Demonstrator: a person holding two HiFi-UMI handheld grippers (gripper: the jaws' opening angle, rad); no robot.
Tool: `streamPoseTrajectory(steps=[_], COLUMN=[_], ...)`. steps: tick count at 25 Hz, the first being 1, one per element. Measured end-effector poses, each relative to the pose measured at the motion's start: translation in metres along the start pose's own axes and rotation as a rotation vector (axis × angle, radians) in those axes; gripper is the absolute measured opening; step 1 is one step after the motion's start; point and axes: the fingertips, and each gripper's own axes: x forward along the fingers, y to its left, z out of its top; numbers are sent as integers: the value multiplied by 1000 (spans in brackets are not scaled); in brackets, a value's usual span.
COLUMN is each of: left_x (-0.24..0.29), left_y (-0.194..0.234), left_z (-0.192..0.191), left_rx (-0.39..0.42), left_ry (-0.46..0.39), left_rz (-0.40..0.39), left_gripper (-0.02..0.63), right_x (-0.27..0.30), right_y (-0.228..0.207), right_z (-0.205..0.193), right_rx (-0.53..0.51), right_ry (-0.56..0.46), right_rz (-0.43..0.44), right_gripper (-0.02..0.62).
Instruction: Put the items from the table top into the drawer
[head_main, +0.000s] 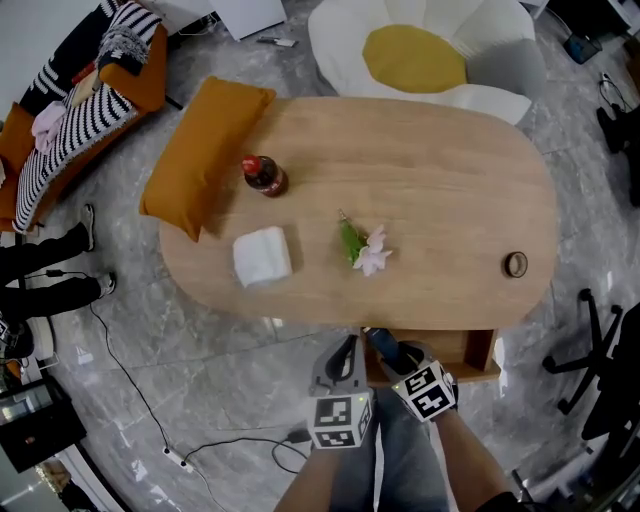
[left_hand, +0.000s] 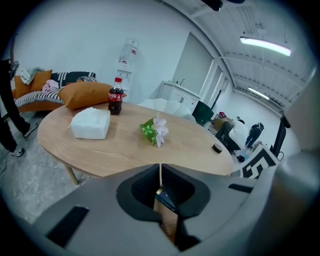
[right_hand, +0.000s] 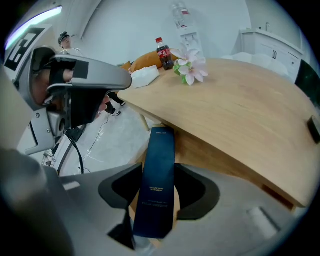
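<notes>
Below table (head_main: 440, 180) near edge, at open drawer (head_main: 478, 352): right gripper (head_main: 392, 352) clamped on slim dark-blue box (right_hand: 159, 170), pointing steeply down. Left gripper (left_hand: 160, 192): jaws pressed together, empty. Risk: box end likely fouls the table's underside or drawer front and twists out of the pads. Bottle (head_main: 264, 175), tissue pack (head_main: 262, 256), flower (head_main: 368, 248): on the tabletop.

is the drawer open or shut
Open: the drawer juts out below the near edge of the table, its wooden side wall and inside showing.

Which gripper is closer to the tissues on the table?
Left. The left gripper sits off the table's near edge, right of the tissues; the right gripper, gripping a blue box, is farther right by the drawer.
</notes>
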Motion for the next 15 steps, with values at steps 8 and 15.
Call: streamPoseTrajectory(steps=[8, 15], left_x=[12, 20], left_y=[-2, -2], left_z=[-16, -25], left_rx=[14, -20], left_ry=[51, 71], left_rz=[-16, -23], left_gripper=[15, 15], right_x=[12, 27], right_y=[-19, -31], right_z=[1, -6], right_rx=[63, 107], right_ry=[-24, -4], right_rz=[-46, -77], right_gripper=[195, 195])
